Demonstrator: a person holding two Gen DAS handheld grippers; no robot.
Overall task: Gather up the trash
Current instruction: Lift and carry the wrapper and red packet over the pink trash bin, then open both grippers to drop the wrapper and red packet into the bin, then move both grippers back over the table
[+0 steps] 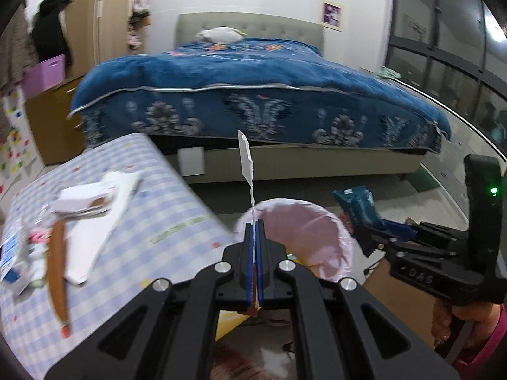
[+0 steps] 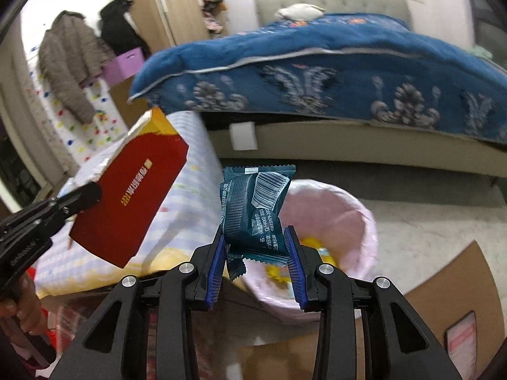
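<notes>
Teal snack wrapper (image 2: 253, 209) sits between the right gripper (image 2: 255, 250) pads, jaws partly closed on its lower half; the upper half with the barcode stands free above the fingertips. It hangs over the near rim of the pink-lined trash bin (image 2: 358, 221), which already shows yellow scraps at the bottom.

Left gripper (image 1: 253, 231) is clamped tight on a flat red packet (image 2: 133, 196), seen edge-on from its own camera as a thin white sliver (image 1: 246, 158) rising from the closed jaws. From the right view the packet spreads wide and red, held up beside the checked cloth of the table (image 1: 152, 171), left of the bin and not yet over it.

Step in hand, by my reading: drop both pieces in the bin. To do it well, carry the wrapper further over the opening before the jaws part, since it is light and crumpled and could catch on a pad or drift past the rim. The red packet needs moving right and tipping down so its long edge clears the liner.

More litter remains on the table: white paper (image 1: 104, 209), a brown strip (image 1: 58, 272), small cartons at the left edge.
</notes>
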